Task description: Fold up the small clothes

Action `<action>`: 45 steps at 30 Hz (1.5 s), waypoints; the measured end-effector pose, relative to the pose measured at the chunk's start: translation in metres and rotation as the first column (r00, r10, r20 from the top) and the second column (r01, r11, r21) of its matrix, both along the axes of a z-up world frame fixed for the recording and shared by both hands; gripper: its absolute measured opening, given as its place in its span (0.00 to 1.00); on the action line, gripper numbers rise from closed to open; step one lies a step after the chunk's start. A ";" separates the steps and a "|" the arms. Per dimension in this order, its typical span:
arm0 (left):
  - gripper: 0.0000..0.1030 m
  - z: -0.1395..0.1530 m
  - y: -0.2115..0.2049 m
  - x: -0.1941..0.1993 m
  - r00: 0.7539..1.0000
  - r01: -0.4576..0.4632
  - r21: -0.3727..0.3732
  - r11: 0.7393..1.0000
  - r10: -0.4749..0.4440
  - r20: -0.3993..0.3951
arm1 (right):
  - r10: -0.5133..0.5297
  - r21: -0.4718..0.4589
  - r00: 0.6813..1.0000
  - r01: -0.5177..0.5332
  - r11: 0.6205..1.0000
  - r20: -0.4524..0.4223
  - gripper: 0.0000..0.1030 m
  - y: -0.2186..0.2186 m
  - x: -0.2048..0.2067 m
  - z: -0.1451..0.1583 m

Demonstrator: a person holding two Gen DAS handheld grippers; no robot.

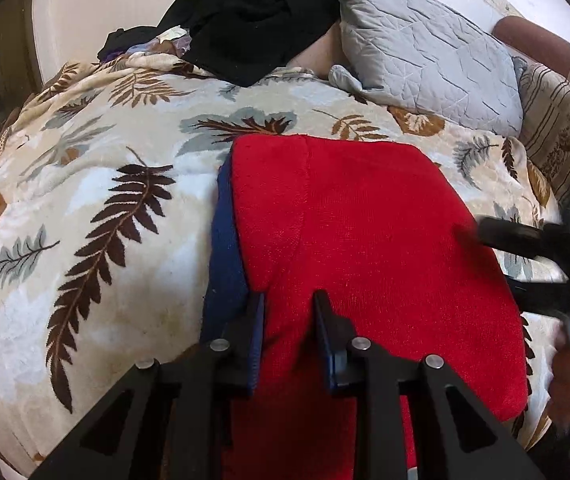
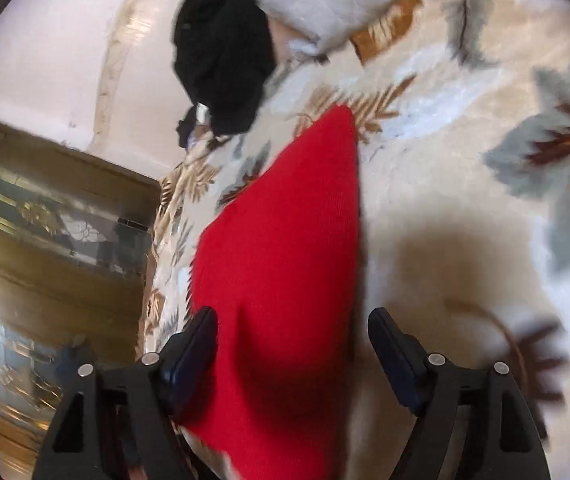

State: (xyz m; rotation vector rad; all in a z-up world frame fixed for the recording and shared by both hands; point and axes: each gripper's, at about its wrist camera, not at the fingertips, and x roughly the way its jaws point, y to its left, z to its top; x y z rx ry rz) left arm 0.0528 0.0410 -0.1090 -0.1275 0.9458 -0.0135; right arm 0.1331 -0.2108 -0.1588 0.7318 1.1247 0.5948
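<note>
A red garment (image 1: pixel 365 240) lies folded flat on the leaf-patterned blanket (image 1: pixel 85 200), with a blue layer (image 1: pixel 225 264) showing along its left edge. My left gripper (image 1: pixel 289 304) sits over the garment's near edge with its jaws a little apart and red cloth between them; a grip cannot be told. My right gripper (image 2: pixel 293 320) is open wide above the red garment (image 2: pixel 285 240), and it shows blurred at the right edge of the left wrist view (image 1: pixel 525 248).
A grey quilted pillow (image 1: pixel 425 52) and a heap of black clothes (image 1: pixel 253 12) lie at the far side of the bed. A striped cushion (image 1: pixel 561 132) is at the right. A wooden cabinet (image 2: pixel 45 220) stands beyond the bed edge.
</note>
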 end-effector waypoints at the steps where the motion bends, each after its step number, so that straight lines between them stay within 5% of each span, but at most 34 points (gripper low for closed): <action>1: 0.27 0.000 0.001 0.001 1.000 -0.002 -0.001 1.000 0.002 -0.004 | 0.020 -0.012 1.000 -0.020 1.000 -0.017 0.44 0.008 0.006 -0.001; 4: 0.27 0.000 0.007 0.000 1.000 -0.003 -0.029 1.000 0.003 -0.005 | 0.081 -0.229 0.978 -0.035 0.973 0.192 0.40 0.033 -0.020 0.042; 6: 0.28 -0.002 0.006 0.002 1.000 0.001 -0.031 1.000 -0.001 -0.002 | 0.078 -0.314 0.986 -0.029 0.949 0.145 0.40 0.037 -0.017 0.022; 8: 0.29 -0.002 0.002 0.002 1.000 0.009 -0.012 1.000 -0.009 0.001 | 0.025 -0.233 0.993 0.003 0.972 0.118 0.45 0.026 -0.015 0.013; 11: 0.29 0.000 0.004 0.003 1.000 0.007 -0.025 1.000 -0.007 -0.008 | -0.008 -0.216 0.990 0.039 0.976 0.140 0.69 0.020 -0.032 0.021; 21: 0.30 0.004 0.001 -0.003 1.000 -0.010 -0.016 1.000 0.010 -0.005 | 0.063 -0.248 0.989 -0.029 0.968 0.133 0.71 0.024 -0.070 0.018; 24: 0.30 0.004 0.001 -0.003 1.000 -0.006 -0.010 1.000 0.006 -0.007 | 0.107 -0.269 0.984 -0.067 0.961 0.140 0.43 0.031 -0.074 0.018; 27: 0.30 0.004 0.002 -0.004 1.000 -0.008 -0.003 1.000 0.008 -0.007 | 0.149 -0.389 0.966 -0.056 0.919 0.213 0.37 0.047 -0.085 0.038; 30: 0.33 0.004 0.001 -0.004 1.000 -0.006 -0.007 1.000 0.006 -0.009 | 0.129 -0.386 0.978 -0.056 0.921 0.166 0.41 0.042 -0.080 0.020; 34: 0.33 0.005 0.000 -0.004 1.000 -0.005 0.002 1.000 0.005 -0.004 | 0.094 -0.344 0.981 -0.030 0.938 0.171 0.67 0.030 -0.084 0.023; 45: 0.33 0.004 0.000 -0.004 1.000 -0.004 0.005 1.000 0.004 0.002 | 0.070 -0.252 0.941 0.017 0.968 0.331 0.67 0.030 -0.108 0.074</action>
